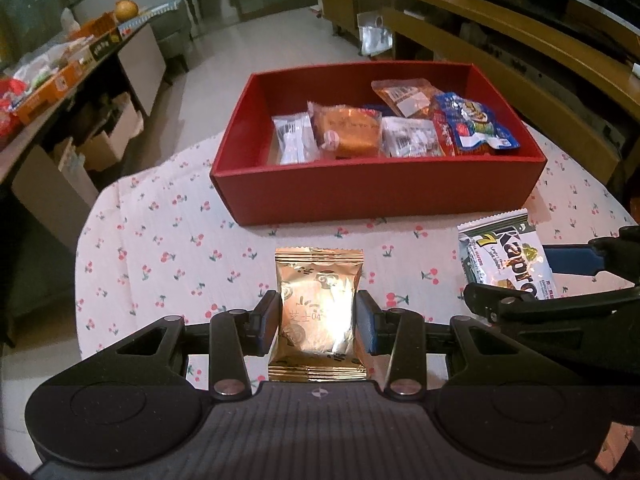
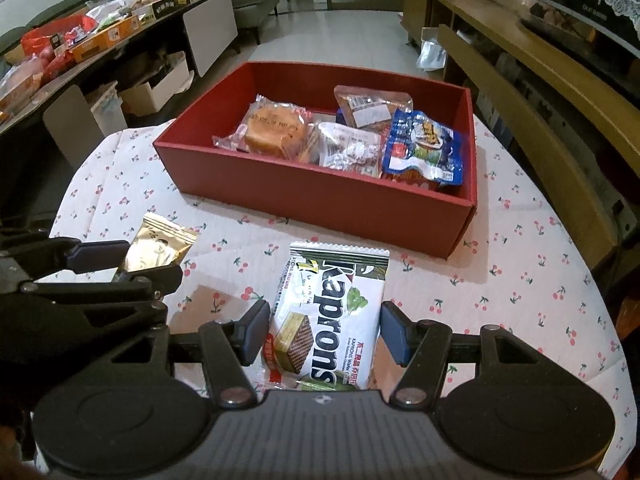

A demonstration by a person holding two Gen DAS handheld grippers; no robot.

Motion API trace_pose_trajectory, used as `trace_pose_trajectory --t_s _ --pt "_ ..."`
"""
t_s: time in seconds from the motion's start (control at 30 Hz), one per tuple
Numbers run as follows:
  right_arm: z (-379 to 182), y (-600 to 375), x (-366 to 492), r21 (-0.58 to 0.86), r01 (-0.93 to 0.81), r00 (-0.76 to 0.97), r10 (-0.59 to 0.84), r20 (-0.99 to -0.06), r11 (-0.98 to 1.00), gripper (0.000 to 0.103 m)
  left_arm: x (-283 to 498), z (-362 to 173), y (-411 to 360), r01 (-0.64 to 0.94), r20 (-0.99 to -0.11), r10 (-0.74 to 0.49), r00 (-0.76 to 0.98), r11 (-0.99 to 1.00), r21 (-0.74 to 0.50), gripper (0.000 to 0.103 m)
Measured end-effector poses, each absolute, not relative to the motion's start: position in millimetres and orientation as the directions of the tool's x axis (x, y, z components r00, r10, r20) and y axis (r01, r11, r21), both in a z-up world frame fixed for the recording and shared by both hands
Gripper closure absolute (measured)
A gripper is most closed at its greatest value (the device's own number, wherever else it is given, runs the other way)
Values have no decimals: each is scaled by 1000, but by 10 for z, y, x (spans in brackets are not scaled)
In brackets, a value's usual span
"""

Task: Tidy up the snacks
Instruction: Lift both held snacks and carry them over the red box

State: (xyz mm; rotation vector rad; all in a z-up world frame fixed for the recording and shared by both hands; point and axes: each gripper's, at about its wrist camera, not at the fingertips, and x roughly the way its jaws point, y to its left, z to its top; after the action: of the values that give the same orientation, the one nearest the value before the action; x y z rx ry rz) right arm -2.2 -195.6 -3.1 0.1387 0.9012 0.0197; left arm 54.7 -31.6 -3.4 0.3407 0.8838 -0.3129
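Left gripper (image 1: 316, 322): its two fingers sit against both sides of the gold packet (image 1: 318, 316), which lies flat on the tablecloth (image 1: 160, 248); the jaws look closed onto it, likely so it can be lifted.
Right gripper (image 2: 322, 334): its jaws straddle the wafer packet (image 2: 328, 320). The left pad is close against the wrapper and the right pad shows a small gap, so it is open around the packet, not yet squeezing.
Why both are low: each tool lies nearly level with the cloth, fingers either side of a flat packet, which suits pinching the edges.
Red box (image 1: 380, 196): it stands on the cloth just beyond both packets, open-topped, and is presumably where they go.
Count on the cloth: two packets, one per gripper.
Count in the box: about six wrapped snacks, crowded toward the right; overlaps make the number uncertain.
Free space: the box's left end shows bare floor, the likelier spot for new packets.
Progress: judged mostly done, two left.
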Motion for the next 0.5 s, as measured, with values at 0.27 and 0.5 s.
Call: trace_pose_trajectory --t_s 0.27,0.5 --pt "65 -2010 17 125 58 648 57 -759 991 30 606 59 -373 397 -773 -135 620 904 161 55" --pt "171 -2046 100 119 80 675 34 -737 990 30 688 159 -436 380 -744 -132 655 908 173 55"
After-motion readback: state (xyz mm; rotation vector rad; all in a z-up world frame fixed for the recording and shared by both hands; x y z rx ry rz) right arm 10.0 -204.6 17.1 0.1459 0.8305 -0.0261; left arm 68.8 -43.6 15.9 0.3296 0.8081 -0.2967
